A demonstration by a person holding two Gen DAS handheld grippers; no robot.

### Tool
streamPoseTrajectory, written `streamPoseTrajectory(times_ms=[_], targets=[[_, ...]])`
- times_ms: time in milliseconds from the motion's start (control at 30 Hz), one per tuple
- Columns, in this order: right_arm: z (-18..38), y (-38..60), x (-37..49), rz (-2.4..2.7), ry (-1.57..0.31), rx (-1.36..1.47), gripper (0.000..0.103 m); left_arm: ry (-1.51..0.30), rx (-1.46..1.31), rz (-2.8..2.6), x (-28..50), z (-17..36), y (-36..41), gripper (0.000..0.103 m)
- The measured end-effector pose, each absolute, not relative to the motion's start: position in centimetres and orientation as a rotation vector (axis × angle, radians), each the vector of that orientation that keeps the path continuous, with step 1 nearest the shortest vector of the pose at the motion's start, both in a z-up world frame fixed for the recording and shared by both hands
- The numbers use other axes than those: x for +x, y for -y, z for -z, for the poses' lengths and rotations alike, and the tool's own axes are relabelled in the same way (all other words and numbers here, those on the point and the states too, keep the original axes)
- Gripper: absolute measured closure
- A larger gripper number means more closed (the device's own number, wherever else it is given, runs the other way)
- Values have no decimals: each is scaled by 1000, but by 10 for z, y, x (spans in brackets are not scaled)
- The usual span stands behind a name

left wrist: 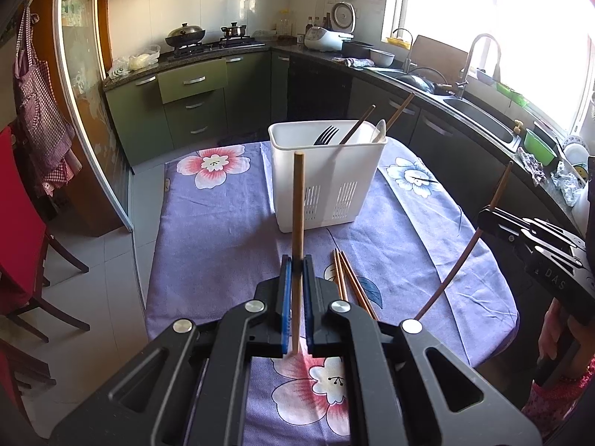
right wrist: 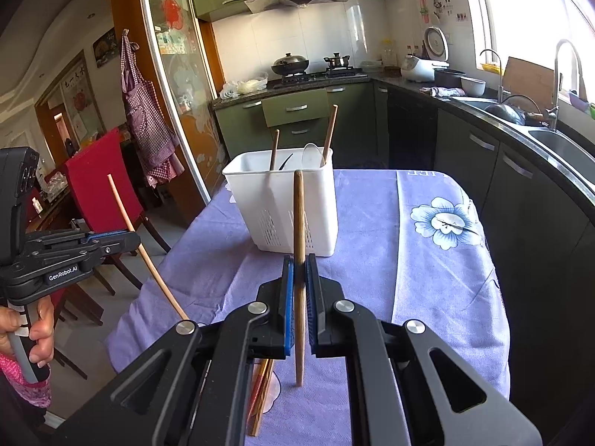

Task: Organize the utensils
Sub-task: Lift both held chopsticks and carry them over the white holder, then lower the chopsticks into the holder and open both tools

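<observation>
My left gripper (left wrist: 296, 262) is shut on a light wooden chopstick (left wrist: 298, 200) that stands nearly upright between its blue pads. My right gripper (right wrist: 299, 262) is shut on a darker wooden chopstick (right wrist: 298, 223), also near upright. Each gripper appears in the other's view: the right gripper (left wrist: 485, 213) at the right edge, the left gripper (right wrist: 128, 236) at the left edge. Ahead on the table stands a white utensil holder (left wrist: 327, 174) with a fork (left wrist: 326, 134), a spoon (left wrist: 378, 131) and two chopsticks in it. Three loose chopsticks (left wrist: 347, 282) lie on the cloth to the right of my left gripper.
The table wears a purple floral cloth (left wrist: 223, 230). Red chairs (left wrist: 18, 230) stand to its left. Green kitchen cabinets (left wrist: 193, 104), a stove with pots (left wrist: 208, 37) and a sink (left wrist: 479, 115) line the far and right walls. A person's hand (right wrist: 35, 329) grips the left handle.
</observation>
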State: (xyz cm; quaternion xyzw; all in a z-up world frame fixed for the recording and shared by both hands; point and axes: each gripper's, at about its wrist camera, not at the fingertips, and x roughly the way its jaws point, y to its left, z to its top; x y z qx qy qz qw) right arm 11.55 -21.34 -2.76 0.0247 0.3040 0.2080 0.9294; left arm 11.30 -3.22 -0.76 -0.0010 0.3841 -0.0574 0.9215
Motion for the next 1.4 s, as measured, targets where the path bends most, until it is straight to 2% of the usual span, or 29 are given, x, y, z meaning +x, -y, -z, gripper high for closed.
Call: streamPoseTrajectory(times_ms=[333,733,967,1133,1400], targets=[[-21,203,125,-469,-555,39,96,-776,-19,145,128,-16,28,97],[-128,194,174,-487,-407,66,96,-625,-2,168,156,-110,34,97],[-170,192,220,-438,-321,100,96,-519,-2,145,183,-152,35,97],[-157,183,271,-406,-374,105,96,-521,-12,120,222,-145,35,97],[-79,157,310,-431,-536,84,96,-687,-12,111,276,-83,36,97]])
